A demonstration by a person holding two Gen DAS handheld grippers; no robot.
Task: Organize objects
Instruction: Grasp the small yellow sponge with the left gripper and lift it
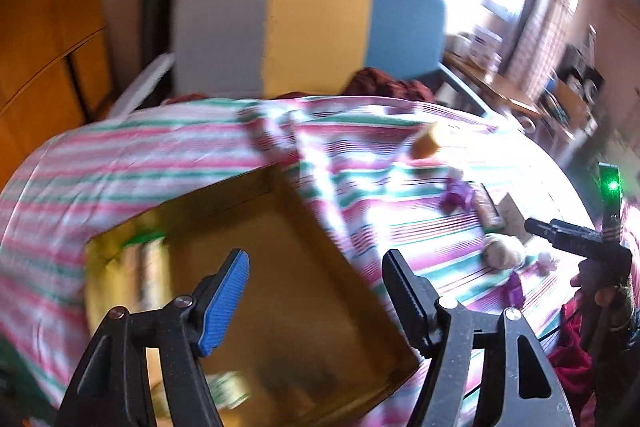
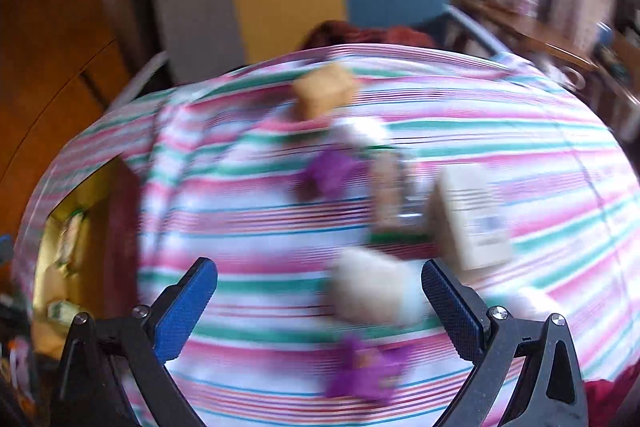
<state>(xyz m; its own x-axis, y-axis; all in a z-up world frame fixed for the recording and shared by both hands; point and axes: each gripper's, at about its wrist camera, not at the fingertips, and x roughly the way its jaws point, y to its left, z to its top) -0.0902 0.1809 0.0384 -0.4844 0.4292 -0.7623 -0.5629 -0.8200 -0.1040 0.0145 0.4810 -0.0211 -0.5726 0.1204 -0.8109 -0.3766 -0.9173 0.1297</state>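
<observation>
An open cardboard box (image 1: 360, 287) lies on the striped bedsheet (image 1: 160, 163), with yellow-green packets (image 1: 148, 267) along its left inner side. My left gripper (image 1: 316, 267) hovers over the box, open, nothing between its fingers. Small objects lie on the sheet in the right wrist view: a cream soft toy (image 2: 372, 291), two purple toys (image 2: 364, 371) (image 2: 328, 175), a tan block (image 2: 324, 95), a white carton (image 2: 468, 215) and a flat packet (image 2: 392, 195). My right gripper (image 2: 318, 275) is open above the cream toy and not touching it. The frames are blurred.
A chair (image 1: 312, 27) with a grey, yellow and blue back stands behind the bed. A wooden cabinet (image 1: 44, 47) is at the left and a cluttered desk (image 1: 500, 87) at the right. A dark red cloth (image 1: 384, 83) lies at the bed's far edge.
</observation>
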